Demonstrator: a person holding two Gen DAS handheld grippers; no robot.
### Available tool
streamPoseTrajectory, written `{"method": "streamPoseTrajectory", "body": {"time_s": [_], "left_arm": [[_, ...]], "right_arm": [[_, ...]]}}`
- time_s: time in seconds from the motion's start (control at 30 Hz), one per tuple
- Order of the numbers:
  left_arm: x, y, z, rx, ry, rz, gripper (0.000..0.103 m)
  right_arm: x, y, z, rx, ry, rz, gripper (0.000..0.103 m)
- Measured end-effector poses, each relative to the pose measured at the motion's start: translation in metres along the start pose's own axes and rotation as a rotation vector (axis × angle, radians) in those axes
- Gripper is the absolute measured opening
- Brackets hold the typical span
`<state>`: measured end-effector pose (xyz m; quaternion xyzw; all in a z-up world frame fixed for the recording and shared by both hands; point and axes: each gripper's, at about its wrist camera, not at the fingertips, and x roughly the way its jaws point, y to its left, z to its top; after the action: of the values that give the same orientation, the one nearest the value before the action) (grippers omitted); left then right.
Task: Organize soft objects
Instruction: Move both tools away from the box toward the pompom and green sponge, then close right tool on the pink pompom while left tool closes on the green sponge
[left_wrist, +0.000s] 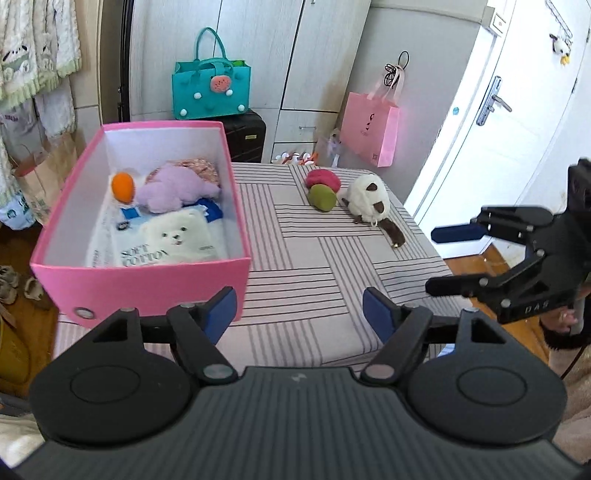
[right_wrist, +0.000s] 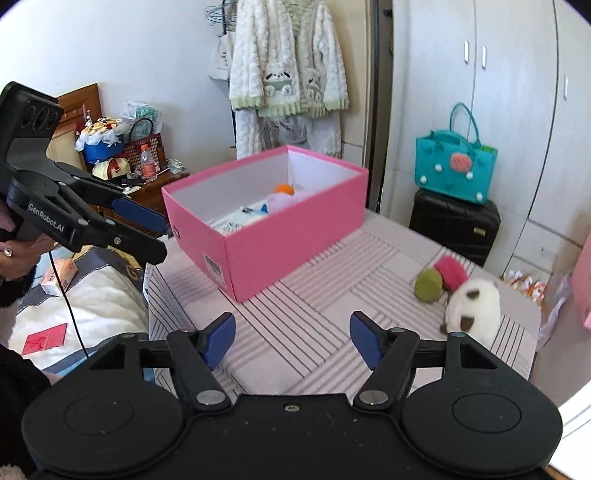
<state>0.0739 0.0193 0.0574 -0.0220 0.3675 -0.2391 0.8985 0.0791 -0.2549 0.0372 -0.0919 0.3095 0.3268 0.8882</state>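
Left wrist: cat plush (left_wrist: 369, 199) seemingly lengthwise, tail nearward.

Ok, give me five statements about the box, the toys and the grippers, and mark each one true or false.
1. The purple plush lies inside the pink box. True.
2. The white plush sits in the box. False: it lies on the striped table, outside it.
3. The left gripper holds a toy. False: its jaws are open and empty.
4. The right gripper is open with nothing between its fingers. True.
5. The green and pink toy lies beside the white plush. True.
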Motion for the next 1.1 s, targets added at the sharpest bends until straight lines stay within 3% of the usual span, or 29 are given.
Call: {"method": "streamPoseTrajectory", "body": {"time_s": [0.2,0.4,0.53,0.63,0.77,1.0,1.1], "left_arm": [[0.024,-0.004,-0.013,-0.047,-0.018,0.005,0.075],[0.045,-0.027,-0.019,0.04,-0.06,0.093,0.075],[0.056,-0.051,-0.013,0.138,-0.114,0.135,0.075],[0.071,-0.063,-0.002,0.157,-0.11,0.092,0.075],[0.099,-0.074,0.014,0.162,-0.103,0.056,0.075],[0.153,-0.072,0.044,0.133,-0.109,0.099,0.075],[0.172,-0.065,0.054,0.104,-0.087,0.106,0.075]], "right_arm": [[0.016,-0.021,-0.029,0.034,-0.018,-0.022,0.074],[0.023,-0.043,-0.038,0.051,-0.055,-0.067,0.074],[0.019,-0.063,-0.03,0.069,-0.089,-0.082,0.074],[0.019,-0.08,-0.024,0.087,-0.101,-0.081,0.074],[0.022,-0.105,-0.015,0.129,-0.108,-0.067,0.074],[0.036,-0.157,0.003,0.223,-0.092,-0.025,0.074],[0.049,-0.18,0.011,0.252,-0.085,-0.006,0.083]]}}
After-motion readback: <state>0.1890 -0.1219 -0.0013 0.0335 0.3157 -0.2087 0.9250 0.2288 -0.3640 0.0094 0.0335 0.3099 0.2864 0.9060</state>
